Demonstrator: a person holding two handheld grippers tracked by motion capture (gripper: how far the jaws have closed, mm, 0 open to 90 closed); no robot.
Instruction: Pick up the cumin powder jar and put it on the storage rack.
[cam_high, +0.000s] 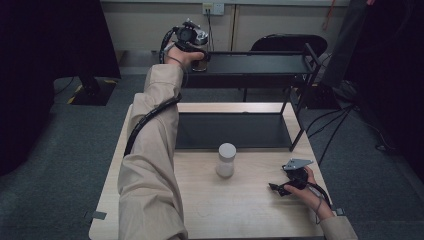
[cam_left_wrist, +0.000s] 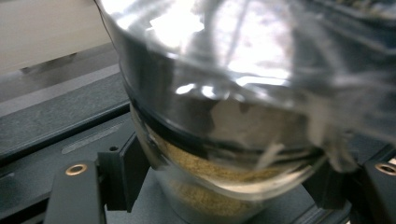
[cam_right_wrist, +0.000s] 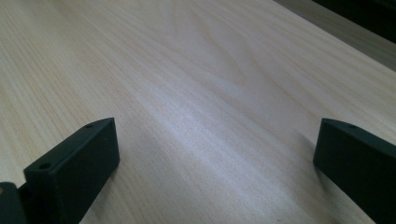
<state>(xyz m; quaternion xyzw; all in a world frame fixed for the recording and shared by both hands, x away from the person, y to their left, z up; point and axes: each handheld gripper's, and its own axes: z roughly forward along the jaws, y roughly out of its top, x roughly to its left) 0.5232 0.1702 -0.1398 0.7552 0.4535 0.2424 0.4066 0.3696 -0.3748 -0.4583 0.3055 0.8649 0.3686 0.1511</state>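
Beige-sleeved left arm reaches to twelve o'clock, left gripper (cam_high: 196, 55) loosely straddling upright clear glass jar of tan powder (cam_left_wrist: 224, 140); right gripper (cam_right_wrist: 215, 154) idles agape.

A pale wooden surface (cam_high: 235, 205) fills the lower middle of the high view. A black metal two-tier shelf rack (cam_high: 300, 95) stands on its far half, lower tier flat on the wood. A white cylindrical container with a grey lid (cam_high: 226, 160) stands upright just before the rack. On the upper tier's left end rests a clear glass jar of tan grains (cam_high: 199, 64).
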